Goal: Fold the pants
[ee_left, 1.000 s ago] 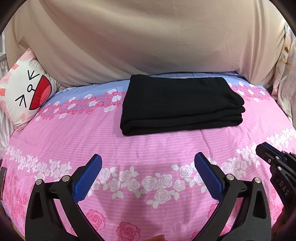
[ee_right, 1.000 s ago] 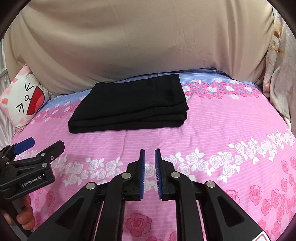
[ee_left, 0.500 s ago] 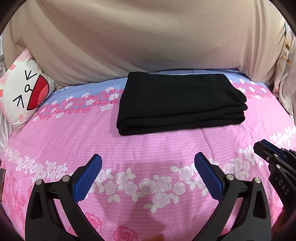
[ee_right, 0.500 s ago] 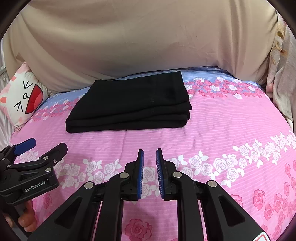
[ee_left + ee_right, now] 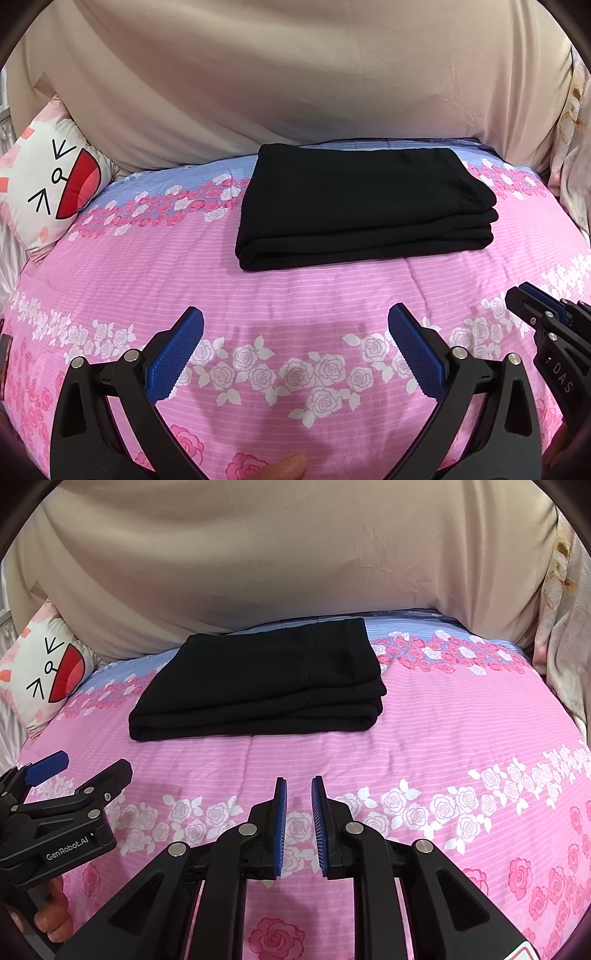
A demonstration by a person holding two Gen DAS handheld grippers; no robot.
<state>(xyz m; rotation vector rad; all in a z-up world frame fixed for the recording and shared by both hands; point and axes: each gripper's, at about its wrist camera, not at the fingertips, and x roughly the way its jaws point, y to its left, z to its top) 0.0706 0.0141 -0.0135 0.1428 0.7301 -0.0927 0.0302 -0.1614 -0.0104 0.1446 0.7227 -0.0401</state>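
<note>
The black pants (image 5: pixel 362 206) lie folded into a thick rectangle at the far middle of the pink floral quilt (image 5: pixel 295 295), with stacked layers showing along the near edge. My left gripper (image 5: pixel 295 314) hovers wide open and empty over the quilt, short of the pants. The right wrist view shows the pants (image 5: pixel 258 686) ahead and slightly left. There my right gripper (image 5: pixel 298 781) has only a narrow gap between its blue pads, with nothing in it. Each gripper shows in the other's view: the right gripper (image 5: pixel 517 291) at the right edge, the left gripper (image 5: pixel 90 766) at the left.
A white cushion with a cartoon cat face (image 5: pixel 51 192) leans at the far left. A large beige cloth (image 5: pixel 295 92) rises behind the bed. Pale patterned fabric (image 5: pixel 561 646) hangs at the right edge. A hand's fingers (image 5: pixel 51 919) grip the left tool.
</note>
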